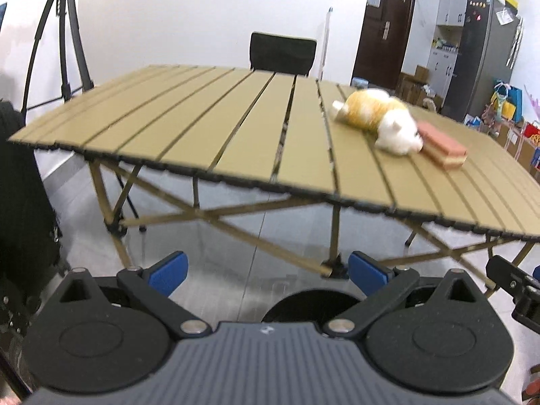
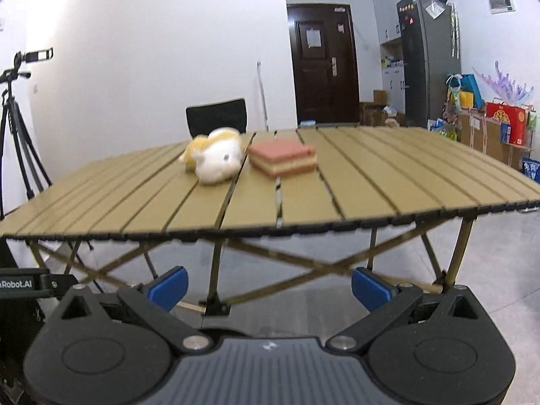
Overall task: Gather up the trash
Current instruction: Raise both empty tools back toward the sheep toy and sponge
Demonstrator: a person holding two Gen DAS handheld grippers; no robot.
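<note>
Tan slatted table (image 2: 371, 175), plush toy (image 2: 216, 158), both claws spread

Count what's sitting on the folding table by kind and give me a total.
Plush toy: 1
Pink-topped layered block, like a sponge or a cake slice: 1
Total: 2, lying side by side on the folding table.
</note>
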